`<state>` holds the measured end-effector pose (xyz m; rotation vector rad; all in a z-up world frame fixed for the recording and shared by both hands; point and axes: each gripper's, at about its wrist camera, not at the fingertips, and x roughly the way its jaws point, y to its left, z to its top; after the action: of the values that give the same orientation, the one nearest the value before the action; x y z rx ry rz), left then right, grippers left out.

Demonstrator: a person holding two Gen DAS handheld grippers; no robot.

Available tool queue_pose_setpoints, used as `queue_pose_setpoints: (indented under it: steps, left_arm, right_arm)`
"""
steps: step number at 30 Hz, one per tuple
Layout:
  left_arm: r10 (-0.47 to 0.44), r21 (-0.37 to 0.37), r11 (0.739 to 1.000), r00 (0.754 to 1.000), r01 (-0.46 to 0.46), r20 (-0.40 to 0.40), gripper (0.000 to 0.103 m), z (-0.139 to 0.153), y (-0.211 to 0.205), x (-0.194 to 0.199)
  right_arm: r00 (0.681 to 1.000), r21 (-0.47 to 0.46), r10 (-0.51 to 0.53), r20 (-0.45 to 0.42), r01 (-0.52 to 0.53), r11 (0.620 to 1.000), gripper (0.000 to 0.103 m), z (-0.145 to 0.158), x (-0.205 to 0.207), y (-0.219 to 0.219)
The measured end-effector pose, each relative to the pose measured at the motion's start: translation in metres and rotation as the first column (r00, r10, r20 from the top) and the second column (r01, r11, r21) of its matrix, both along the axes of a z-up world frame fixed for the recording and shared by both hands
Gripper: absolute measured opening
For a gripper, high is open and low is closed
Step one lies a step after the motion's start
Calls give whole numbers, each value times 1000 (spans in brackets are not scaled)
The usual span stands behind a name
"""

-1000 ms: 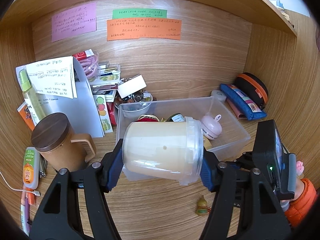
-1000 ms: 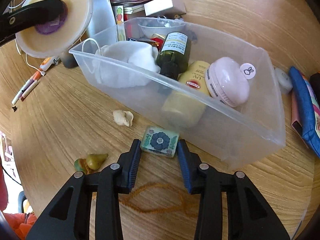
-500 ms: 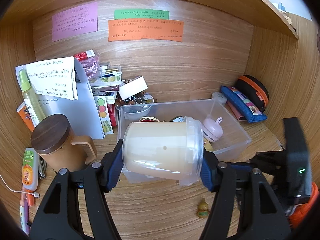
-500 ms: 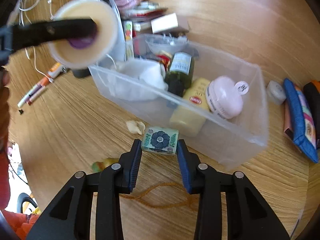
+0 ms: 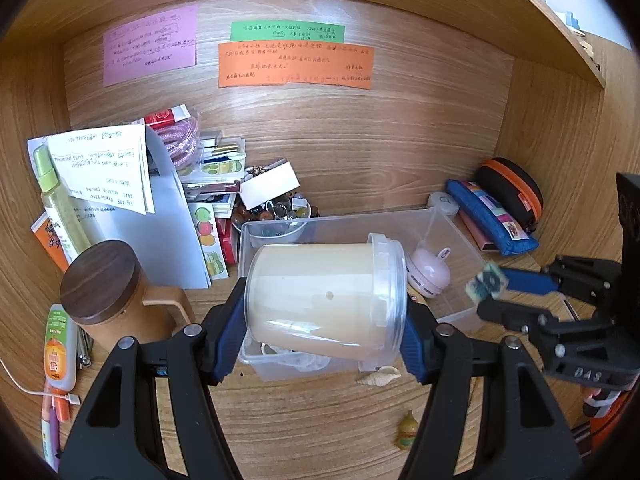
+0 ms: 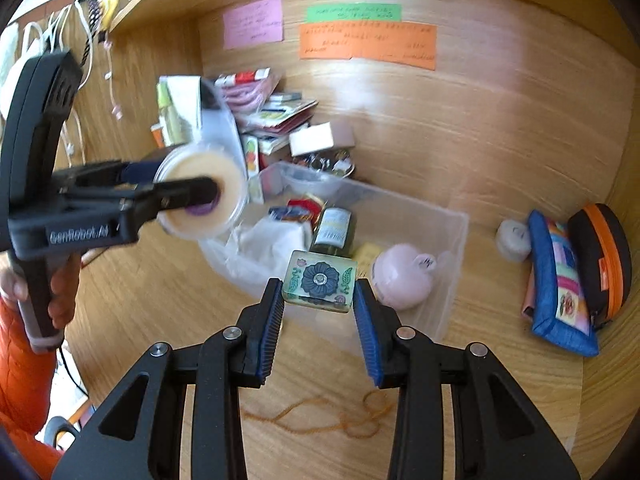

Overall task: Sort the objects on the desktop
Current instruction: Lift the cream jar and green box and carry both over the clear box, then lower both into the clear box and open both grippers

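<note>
A: Why is the left gripper (image 5: 324, 320) carrying that cream-filled clear tub (image 5: 324, 300) on its side?

B: Its jaws stand about half open and clamp the tub end to end, one pad on the base, the other on the lidded end. That probably keeps it out of the way above the near corner of the clear plastic bin (image 6: 452, 240) while the other hand works.

A: And the right gripper (image 6: 319, 312)?

B: Its jaws are narrow and pinch a small square tile with a dark flower on it (image 6: 320, 280) by two opposite edges, face up. It hangs in the air just in front of the bin, clear of the desk, so the likely aim is to drop it in with the rest.

A: What is in the bin?

B: A dark green bottle (image 6: 334, 232), a pink round case (image 6: 400, 280), something white and crumpled, and a yellow tube only partly seen.

A: And the surroundings?

B: A pale wood-grain desk (image 6: 500, 380) set in a wooden alcove, with pink, green and orange notes (image 5: 296, 64) stuck on the back panel. A shell (image 5: 378, 376) and an orange string (image 6: 320, 420) lie loose on the desk; a blue pencil case (image 6: 560, 280) and a wooden-lidded mug (image 5: 108, 284) sit at the sides
</note>
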<state>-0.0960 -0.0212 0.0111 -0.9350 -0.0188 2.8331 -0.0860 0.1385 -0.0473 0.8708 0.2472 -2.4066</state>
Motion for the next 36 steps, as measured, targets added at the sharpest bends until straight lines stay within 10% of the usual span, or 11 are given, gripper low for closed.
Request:
queue_pose_setpoints:
  steps: [36]
  left_arm:
    - [-14, -7, 1000, 989, 16, 147, 65, -53, 4, -97]
  right_arm:
    - [993, 80, -19, 116, 9, 997, 33, -42, -114, -19]
